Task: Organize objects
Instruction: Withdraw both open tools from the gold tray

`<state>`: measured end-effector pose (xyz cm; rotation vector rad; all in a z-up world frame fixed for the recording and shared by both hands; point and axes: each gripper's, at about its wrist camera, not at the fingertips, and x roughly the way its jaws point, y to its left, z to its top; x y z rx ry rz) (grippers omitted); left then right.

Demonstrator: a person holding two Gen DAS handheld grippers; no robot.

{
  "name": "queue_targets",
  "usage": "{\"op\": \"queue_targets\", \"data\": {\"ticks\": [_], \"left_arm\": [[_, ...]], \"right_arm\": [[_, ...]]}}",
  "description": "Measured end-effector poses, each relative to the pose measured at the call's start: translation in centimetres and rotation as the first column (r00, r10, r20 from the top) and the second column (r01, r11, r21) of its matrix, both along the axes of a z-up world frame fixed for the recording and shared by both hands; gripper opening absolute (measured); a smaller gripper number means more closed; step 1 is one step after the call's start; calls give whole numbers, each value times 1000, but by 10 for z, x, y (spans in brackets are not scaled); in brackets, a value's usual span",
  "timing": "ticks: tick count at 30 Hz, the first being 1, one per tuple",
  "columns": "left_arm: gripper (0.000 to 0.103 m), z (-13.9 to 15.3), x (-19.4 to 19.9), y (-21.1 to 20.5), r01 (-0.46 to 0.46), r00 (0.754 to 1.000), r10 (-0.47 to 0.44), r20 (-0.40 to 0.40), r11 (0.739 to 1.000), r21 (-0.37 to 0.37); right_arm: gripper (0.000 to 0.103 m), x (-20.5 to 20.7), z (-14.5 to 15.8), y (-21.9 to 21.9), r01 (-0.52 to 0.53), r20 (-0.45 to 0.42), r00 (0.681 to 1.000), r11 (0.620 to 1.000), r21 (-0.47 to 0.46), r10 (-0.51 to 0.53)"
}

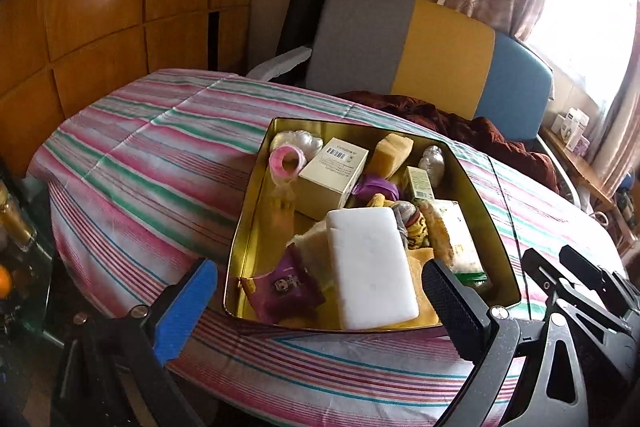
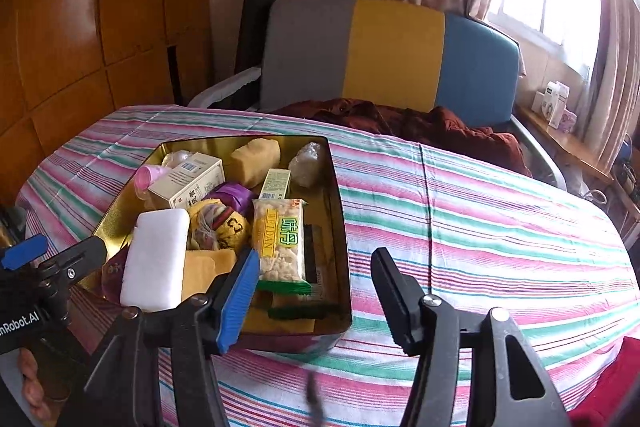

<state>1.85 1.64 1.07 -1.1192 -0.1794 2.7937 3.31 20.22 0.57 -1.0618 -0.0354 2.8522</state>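
Gold tin [image 1: 256, 227] crammed with packets, white block [image 1: 370, 271] at six o'clock; striped tablecloth [image 1: 152, 163], wood-panelled room. Left gripper [image 1: 320, 311] and right gripper [image 2: 316, 291] fingers apart, empty.

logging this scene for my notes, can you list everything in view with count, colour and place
tin: 1, gold, on the table
tablecloth: 1, pink, green and white stripes, over the table
white block: 1, white, near end of tin, on top of the pile
purple packet: 1, purple, near left corner of tin
cream box: 1, cream, far left part of tin
pink roll: 1, pink, far left of tin beside cream box
yellow sponge: 1, yellow, far end of tin
snack pack: 1, clear with green print, right side of tin
chair: 1, grey, yellow and blue, behind the table
left gripper: 1, black with a blue pad, open, over near end of tin
right gripper: 1, black with a blue pad, open, at tin's near right corner
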Motion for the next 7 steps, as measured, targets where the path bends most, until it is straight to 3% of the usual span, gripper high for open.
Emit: {"op": "queue_targets", "data": {"ticks": [7], "left_arm": [[103, 6, 5, 5, 5, 999, -7, -44, 999, -40]], "right_arm": [[59, -2, -4, 1, 1, 12, 1000, 1000, -5, -1]]}}
